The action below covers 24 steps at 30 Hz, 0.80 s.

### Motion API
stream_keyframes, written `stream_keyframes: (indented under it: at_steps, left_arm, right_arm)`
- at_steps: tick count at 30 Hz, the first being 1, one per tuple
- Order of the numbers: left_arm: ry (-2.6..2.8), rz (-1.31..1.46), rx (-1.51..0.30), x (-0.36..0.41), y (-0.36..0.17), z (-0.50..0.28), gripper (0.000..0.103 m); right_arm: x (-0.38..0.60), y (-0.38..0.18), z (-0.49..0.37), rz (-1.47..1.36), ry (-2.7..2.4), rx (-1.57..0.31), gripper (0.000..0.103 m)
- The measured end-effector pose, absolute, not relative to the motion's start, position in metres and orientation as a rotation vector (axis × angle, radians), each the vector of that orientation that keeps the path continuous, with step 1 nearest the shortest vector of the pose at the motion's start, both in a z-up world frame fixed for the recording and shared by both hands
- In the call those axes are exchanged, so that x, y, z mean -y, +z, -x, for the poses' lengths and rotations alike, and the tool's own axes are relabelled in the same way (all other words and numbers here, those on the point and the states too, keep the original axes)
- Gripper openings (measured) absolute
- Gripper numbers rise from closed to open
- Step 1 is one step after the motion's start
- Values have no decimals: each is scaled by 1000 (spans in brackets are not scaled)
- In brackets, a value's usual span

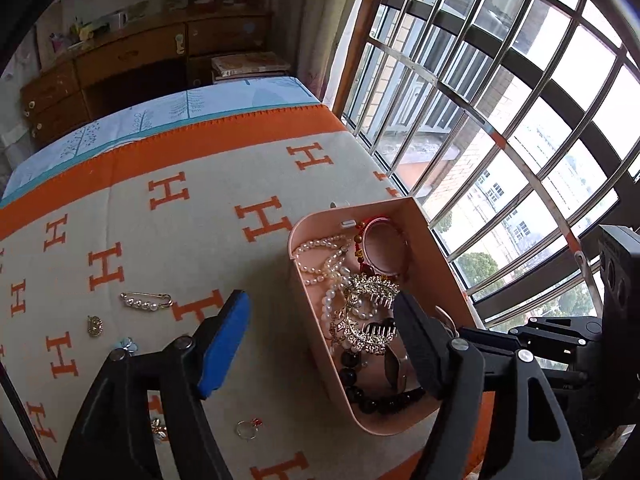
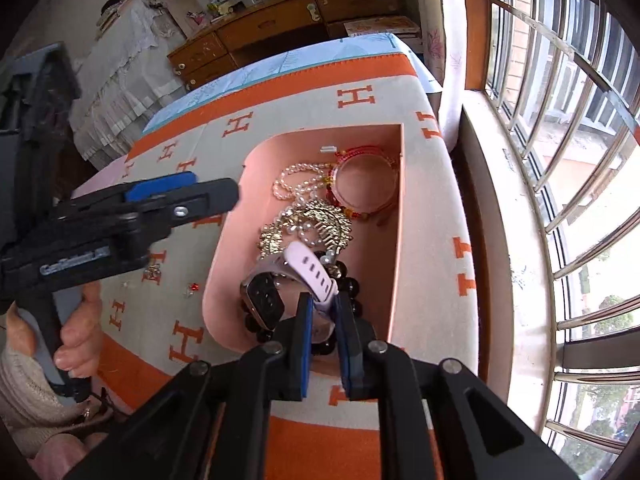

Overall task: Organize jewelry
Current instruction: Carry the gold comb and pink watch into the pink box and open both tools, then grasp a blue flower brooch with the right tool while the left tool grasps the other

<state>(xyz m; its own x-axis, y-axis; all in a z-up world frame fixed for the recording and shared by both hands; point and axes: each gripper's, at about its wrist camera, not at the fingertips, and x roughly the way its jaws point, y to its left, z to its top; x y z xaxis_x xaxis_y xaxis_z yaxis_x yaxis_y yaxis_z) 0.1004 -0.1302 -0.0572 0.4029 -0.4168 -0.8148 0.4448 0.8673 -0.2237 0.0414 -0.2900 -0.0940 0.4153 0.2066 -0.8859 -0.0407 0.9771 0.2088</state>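
Two hand-held tools are shown over a pink tray (image 2: 394, 240) of jewelry. The right tool (image 2: 323, 312) is clamped on the pale strap of a watch (image 2: 266, 298), which hangs just ahead of its tips, over the near end of the tray. The left tool (image 1: 320, 322) is held with its fingers wide apart and empty; one finger sits outside the tray's wall, the other above its contents.

Beyond the watch, inside the tray, a black bead bracelet (image 2: 350, 286), a gold comb (image 2: 308, 226), a pearl strand (image 2: 298, 182) and a red cord bangle (image 2: 362, 186) are piled together.

The step in hand is judged to be the placing of the watch in the tray. The next move would call for the watch to be lowered and the grip released. Further pieces are left on the blanket to the far side of the left tool: a pearl safety pin (image 1: 147, 301), a small gold charm (image 1: 95, 325) and a ring (image 1: 246, 429).

The tray rests on a beige and orange blanket (image 1: 160, 240) patterned with letter H, spread over what appears to be a bed. A barred window (image 1: 500, 120) is seen beside the right tool, and a wooden cabinet (image 1: 132, 56) far ahead.
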Motion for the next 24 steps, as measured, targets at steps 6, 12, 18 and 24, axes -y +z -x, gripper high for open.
stream_keyframes:
  at_steps: [6,12,18,24]
  left_arm:
    - [-399,-80,-894,95,-39,-77,83]
    - [-292,-38,-867,54,-34,-63,83]
    - [-260,56,-846,10,-30,-46,83]
    - [-261,94,-880,-19,-30,-28,83]
  right_arm:
    - [285,-84,-36,-139,76,-1065,27]
    - [267,-62,-21,-160,100,-929,31]
    - [245,-44,-4,-133,136,-759,31]
    - [222,-35,7,-107,185,-652,31]
